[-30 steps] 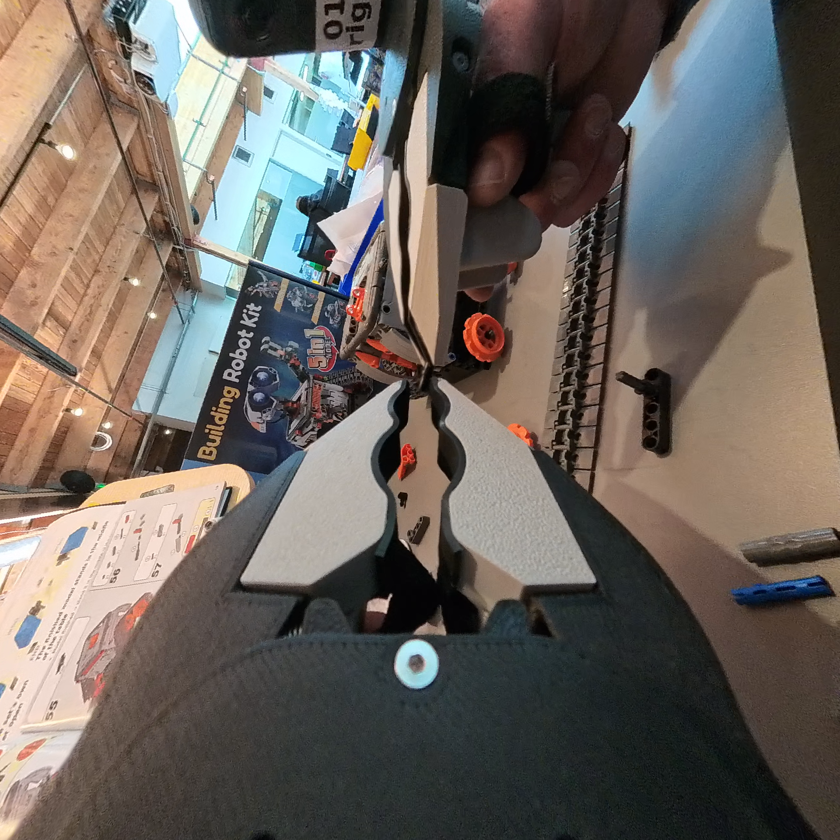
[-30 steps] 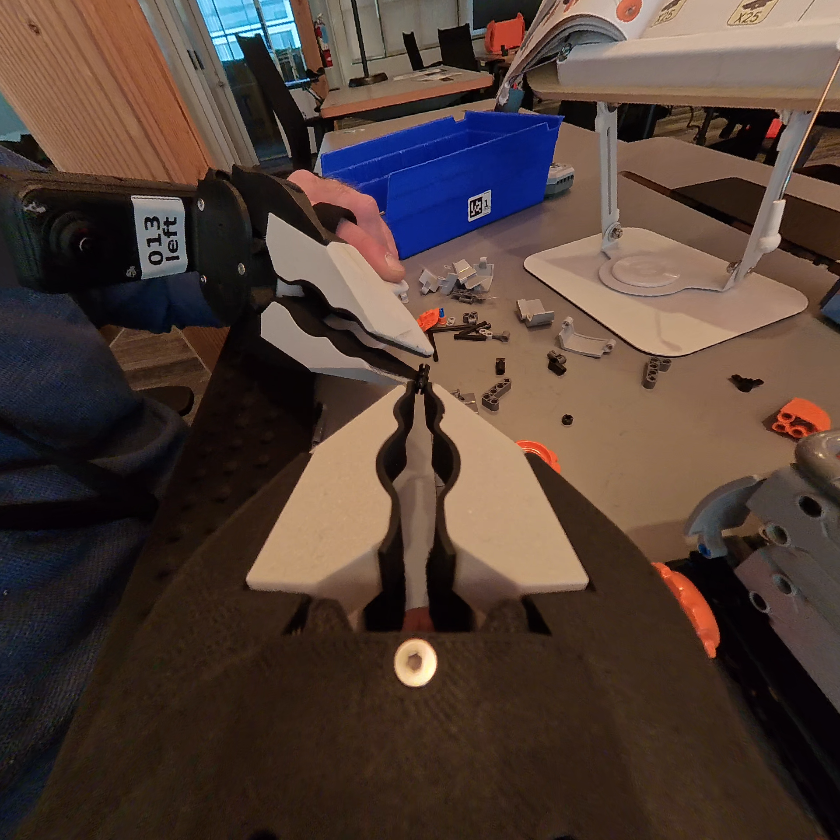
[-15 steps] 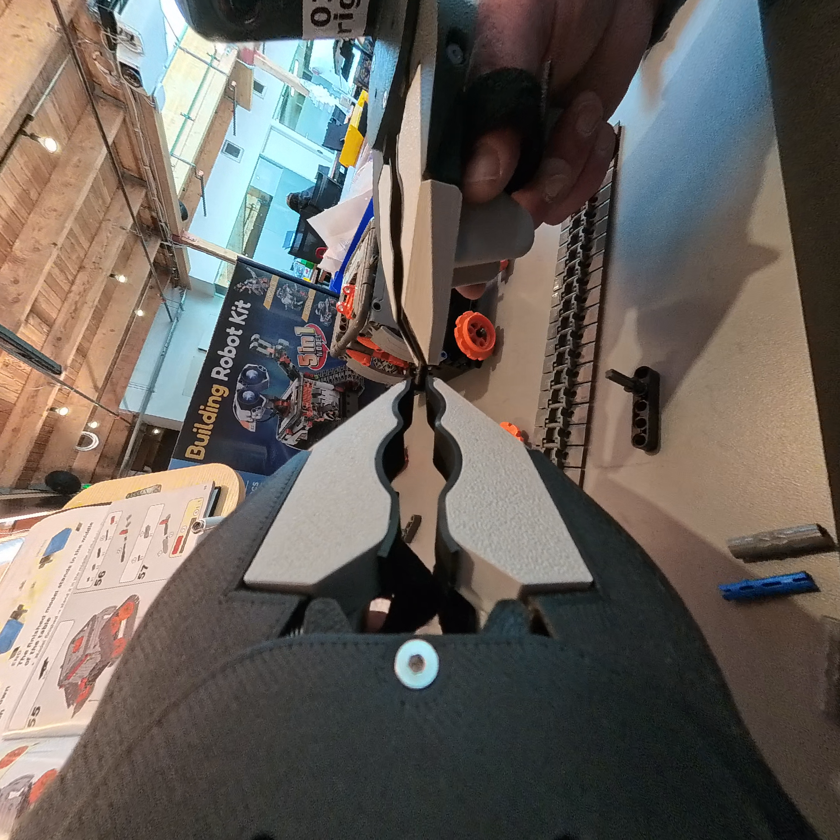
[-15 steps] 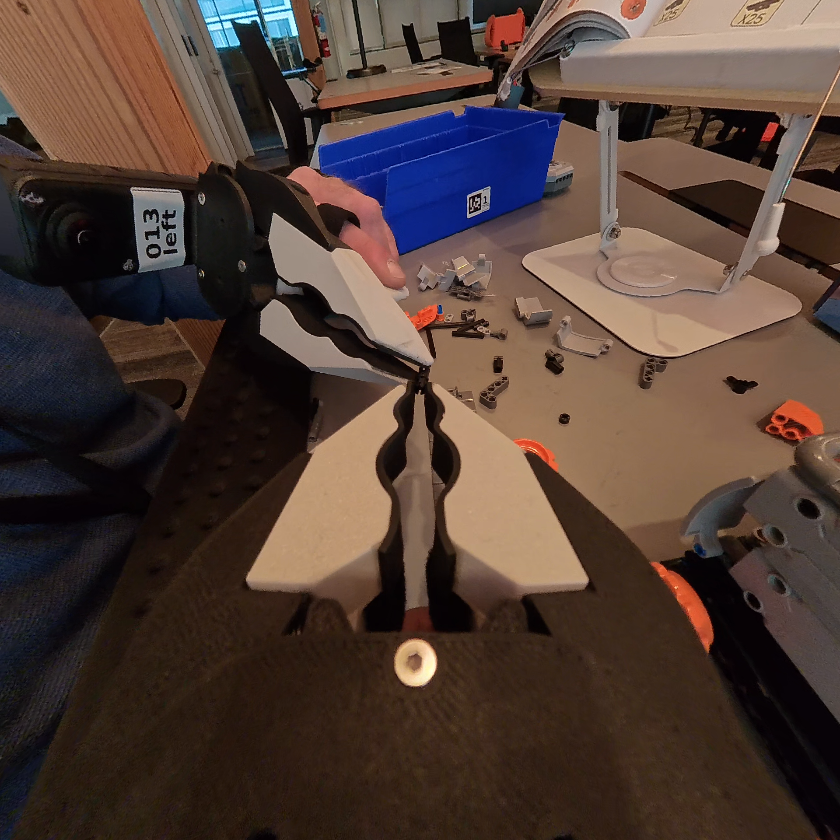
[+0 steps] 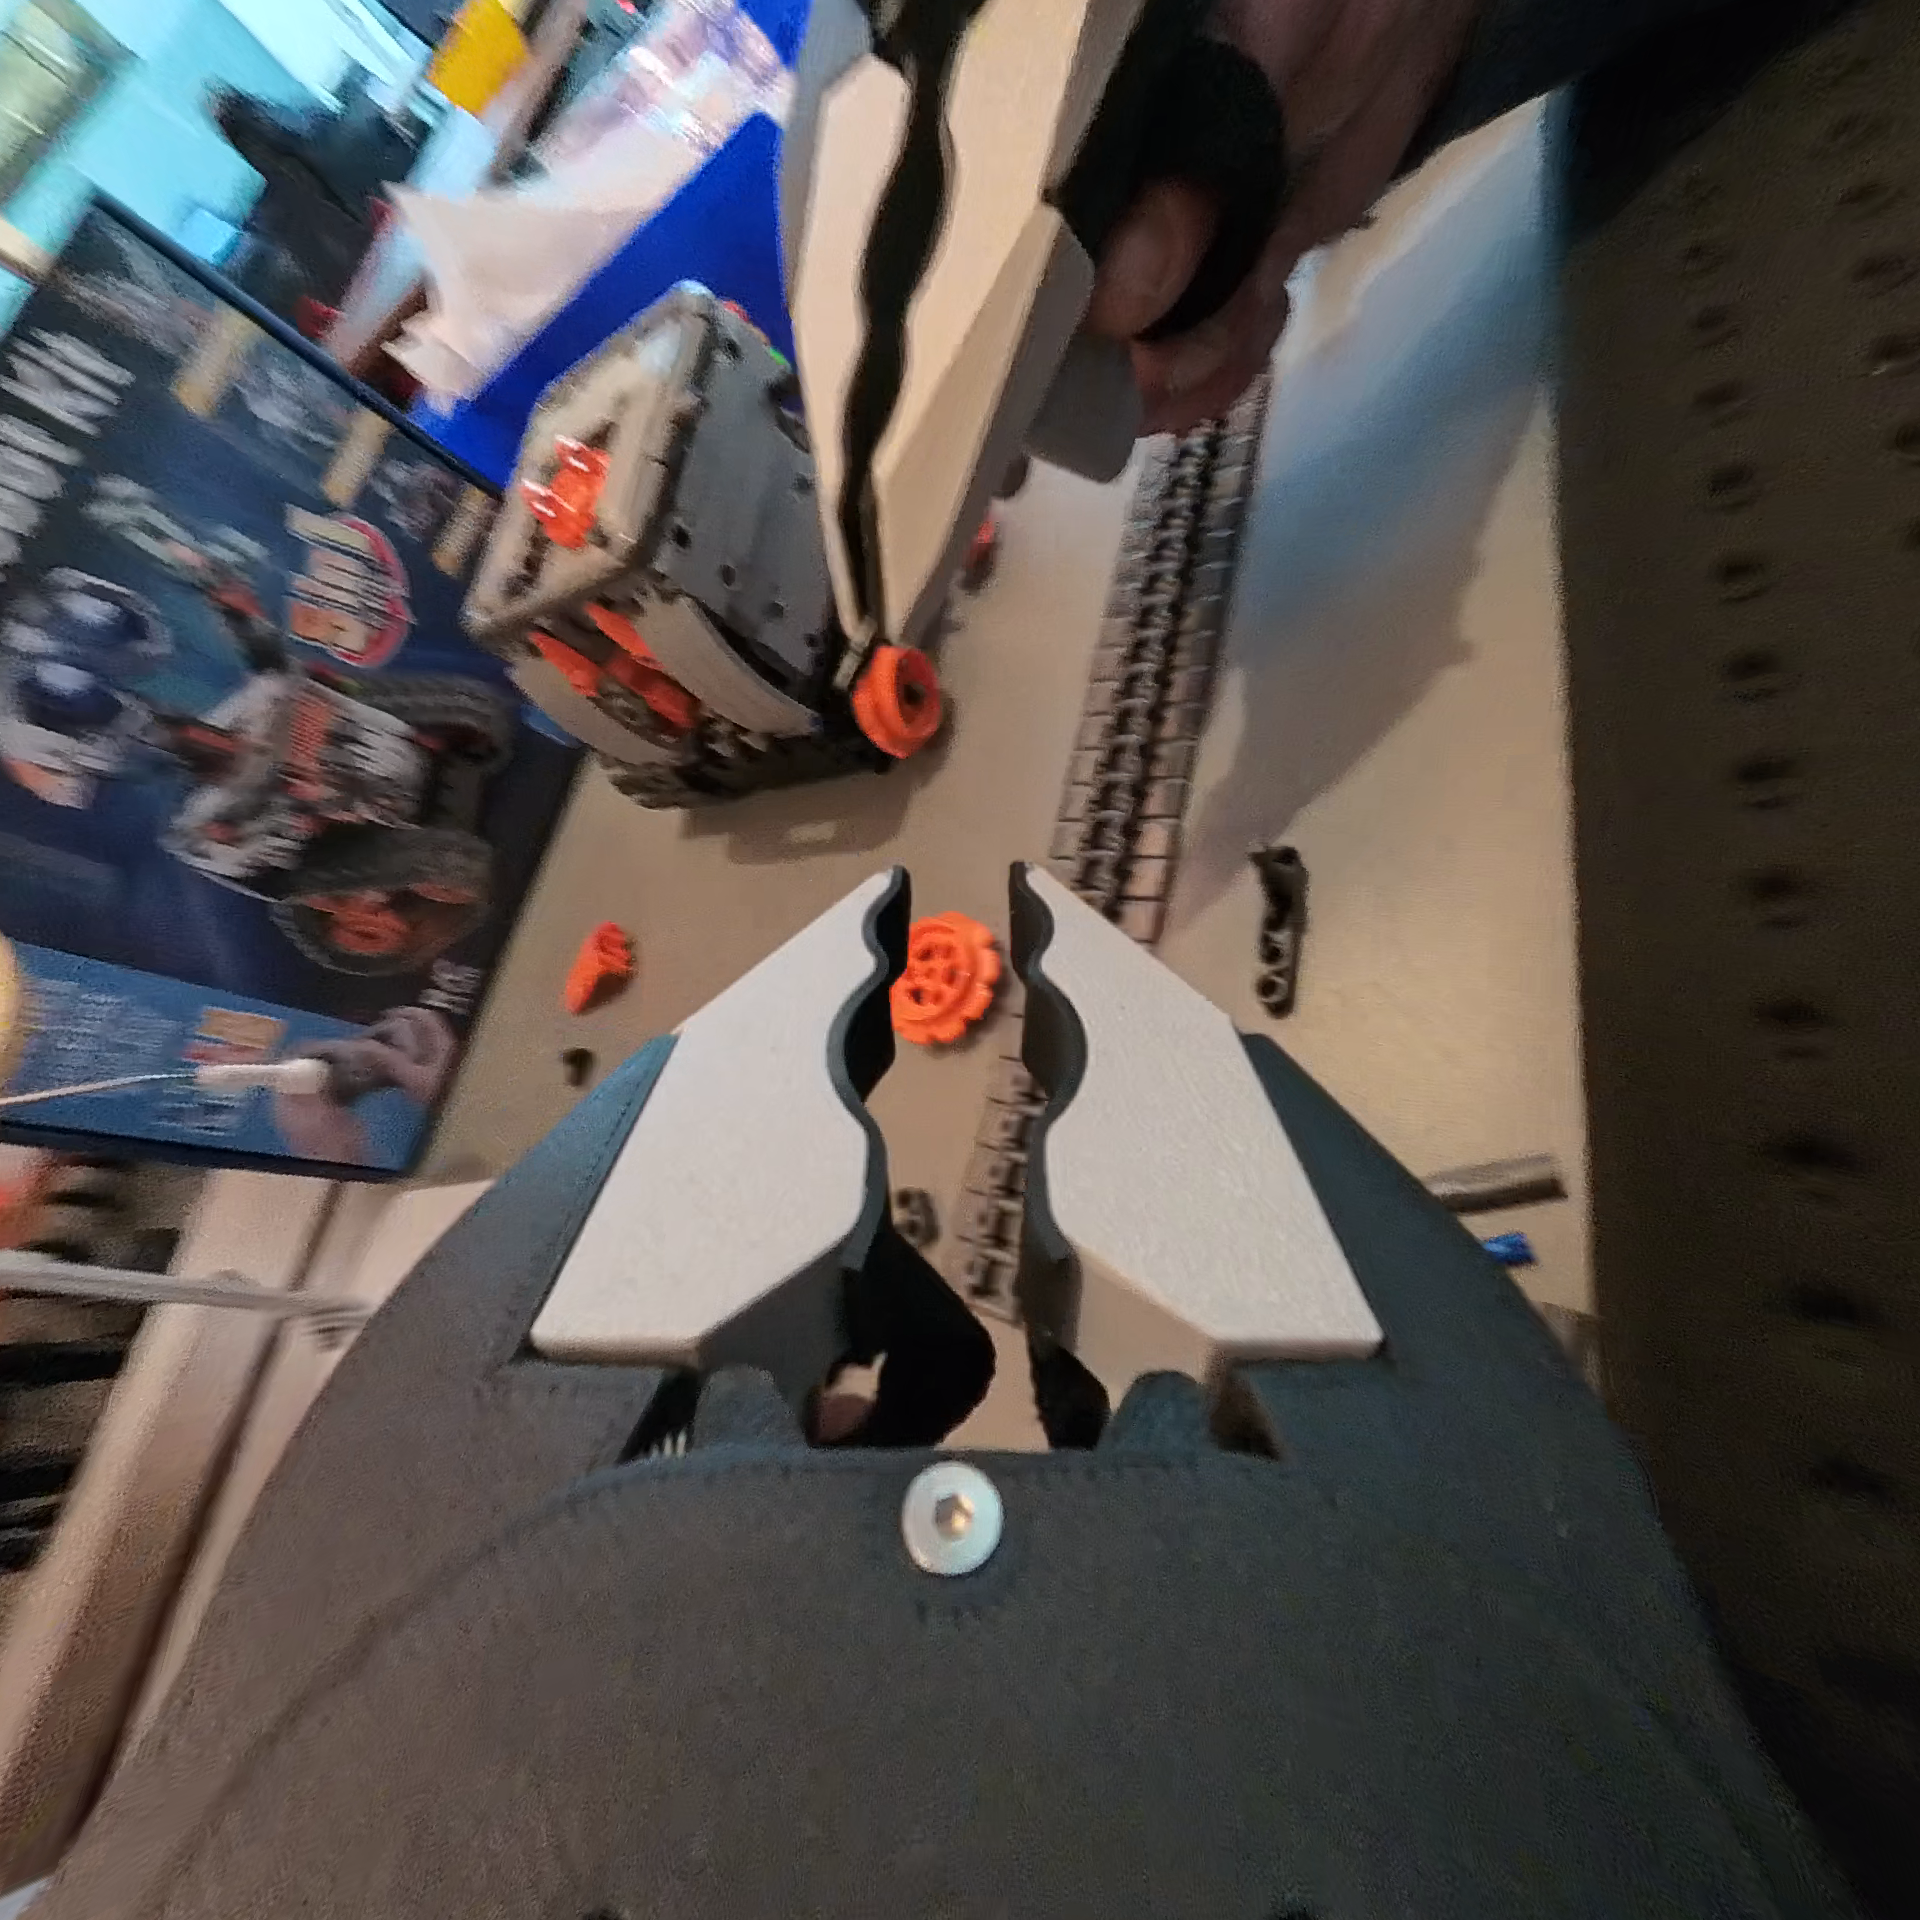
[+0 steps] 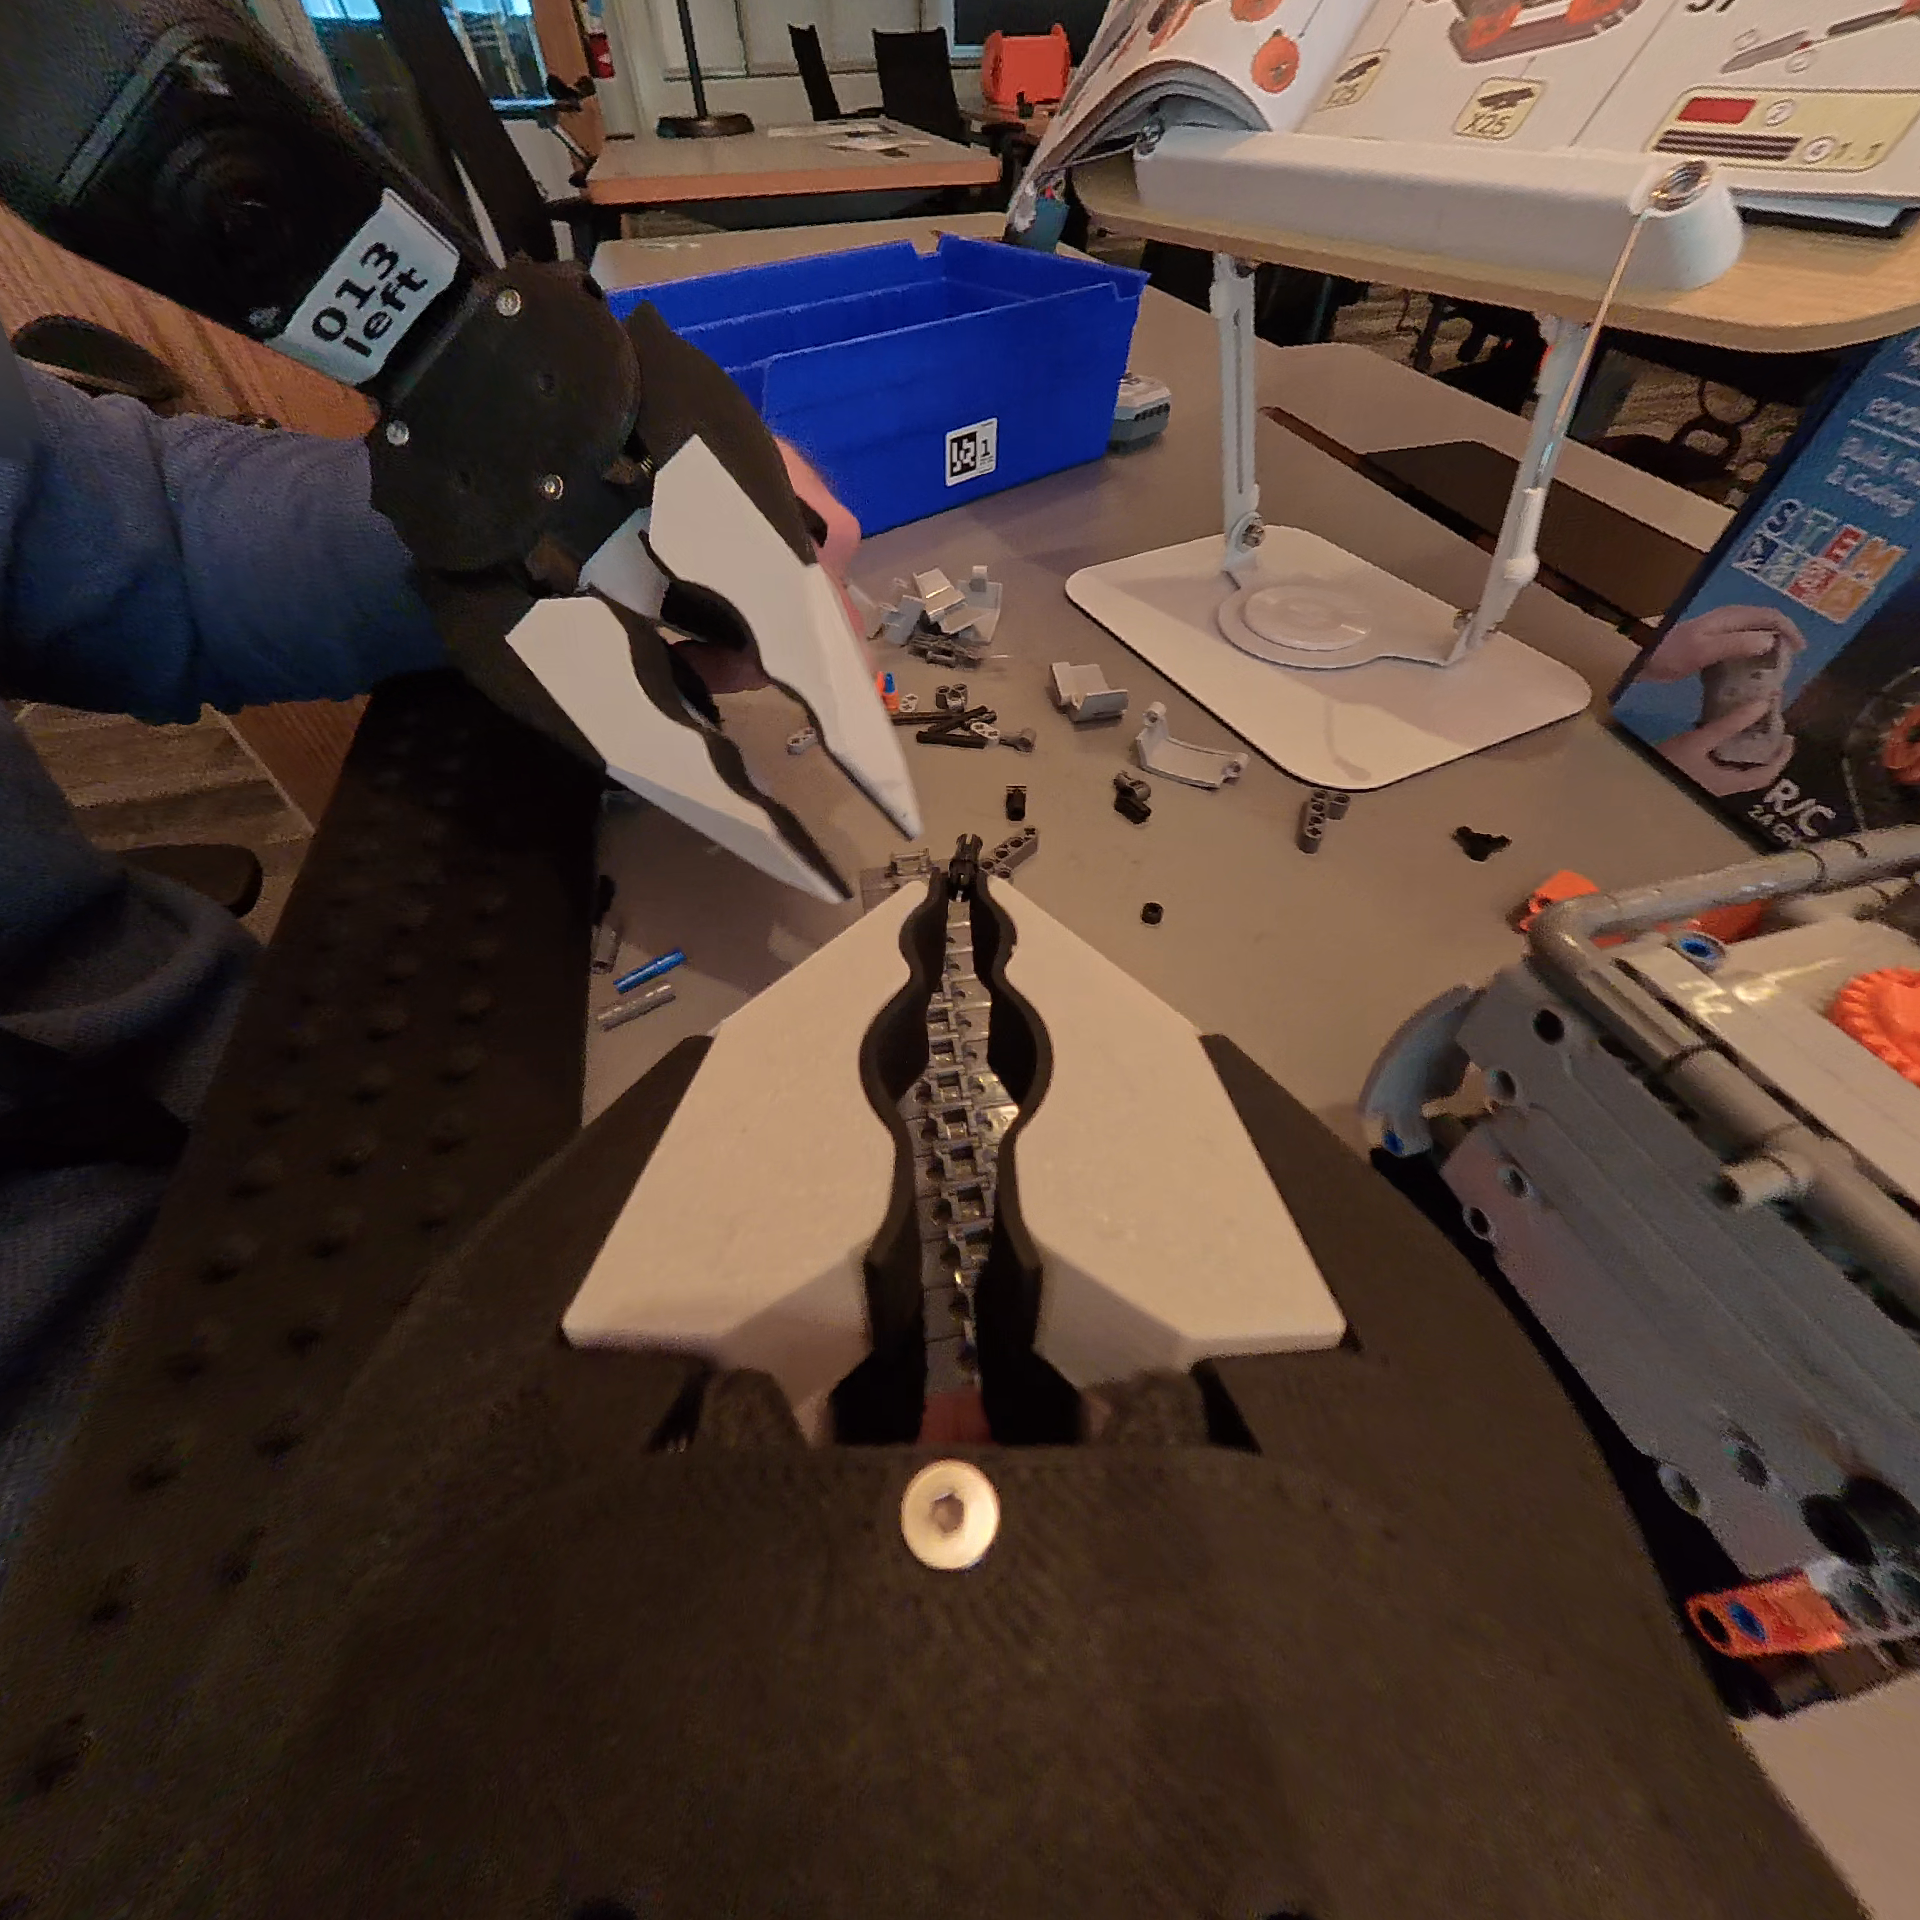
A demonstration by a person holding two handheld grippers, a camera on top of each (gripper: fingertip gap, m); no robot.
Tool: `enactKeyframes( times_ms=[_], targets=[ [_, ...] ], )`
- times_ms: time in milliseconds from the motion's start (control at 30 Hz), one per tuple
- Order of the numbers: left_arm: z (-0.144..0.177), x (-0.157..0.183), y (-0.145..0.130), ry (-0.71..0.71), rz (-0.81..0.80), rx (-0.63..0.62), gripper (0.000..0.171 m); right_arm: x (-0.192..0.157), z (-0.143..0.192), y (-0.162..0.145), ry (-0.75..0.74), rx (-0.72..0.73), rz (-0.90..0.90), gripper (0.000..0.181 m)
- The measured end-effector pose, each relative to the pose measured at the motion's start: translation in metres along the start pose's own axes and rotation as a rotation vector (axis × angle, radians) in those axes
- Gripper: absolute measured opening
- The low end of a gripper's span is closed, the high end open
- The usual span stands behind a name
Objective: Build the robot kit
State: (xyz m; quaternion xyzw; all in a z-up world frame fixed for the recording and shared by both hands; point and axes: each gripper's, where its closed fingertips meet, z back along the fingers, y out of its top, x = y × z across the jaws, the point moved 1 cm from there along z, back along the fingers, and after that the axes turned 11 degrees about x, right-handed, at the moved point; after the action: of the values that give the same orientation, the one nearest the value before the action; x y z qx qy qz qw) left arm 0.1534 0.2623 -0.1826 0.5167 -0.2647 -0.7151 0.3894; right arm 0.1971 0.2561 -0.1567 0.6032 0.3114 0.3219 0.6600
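Left gripper [image 5: 956,883]: fingers parted, holding nothing; it hangs above the table at centre of the left wrist view.
Nearest to left gripper: an orange gear [image 5: 943,977] lying flat on the table, seen through the gap between the fingers, touching neither.
Right gripper [image 6: 961,883]: fingers drawn together on a small black pin [image 6: 964,860] that pokes out past the tips, centre of the right wrist view.
Tread strip [image 6: 956,1132]: a grey linked chain laid flat, running under the right gripper's fingers; whether the tips touch it I cannot tell.
Gap between grippers: the left gripper's tips sit just beside the pin, upper left of it, apart.
Vehicle model [image 6: 1662,1122]: grey, partly built, with orange wheels, at the right edge of the right wrist view; an orange hub shows at its near corner in the left wrist view.
Blue bin [image 6: 914,364]: upper centre, well behind the loose parts.
Loose parts [image 6: 935,613]: grey and black pieces scattered mid-frame on the grey table [image 6: 1247,883].
Book stand [image 6: 1330,644]: white base, upper right, carrying an open instruction booklet.
Kit box [image 5: 208,675]: dark blue, left of the left wrist view.
Build state: model incomplete, tread strip off the model, many pieces unused.
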Motion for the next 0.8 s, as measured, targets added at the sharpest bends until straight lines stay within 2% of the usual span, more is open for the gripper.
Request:
enactKeyframes(
  times_ms=[133,333,467,567,800],
  targets=[
    [-0.003,0.023,-0.015,-0.163,0.105,-0.072,0.021,0.009,0.008,-0.003,-0.037,-0.01,0.011,0.002],
    [-0.005,0.046,-0.023,-0.297,0.178,-0.126,0.025,0.019,0.016,-0.004,-0.076,-0.006,0.008,0.002],
    [-0.008,0.057,-0.023,-0.351,0.187,-0.145,0.023,0.021,0.017,-0.007,-0.084,-0.018,0.015,0.002],
    [-0.014,0.056,-0.028,-0.322,0.1,-0.172,0.02,0.021,0.016,-0.009,-0.081,-0.025,0.014,0.002],
    [-0.016,0.078,-0.032,-0.419,0.124,-0.229,0.008,0.023,0.019,-0.008,-0.083,-0.028,0.021,0.002]
  ],
)
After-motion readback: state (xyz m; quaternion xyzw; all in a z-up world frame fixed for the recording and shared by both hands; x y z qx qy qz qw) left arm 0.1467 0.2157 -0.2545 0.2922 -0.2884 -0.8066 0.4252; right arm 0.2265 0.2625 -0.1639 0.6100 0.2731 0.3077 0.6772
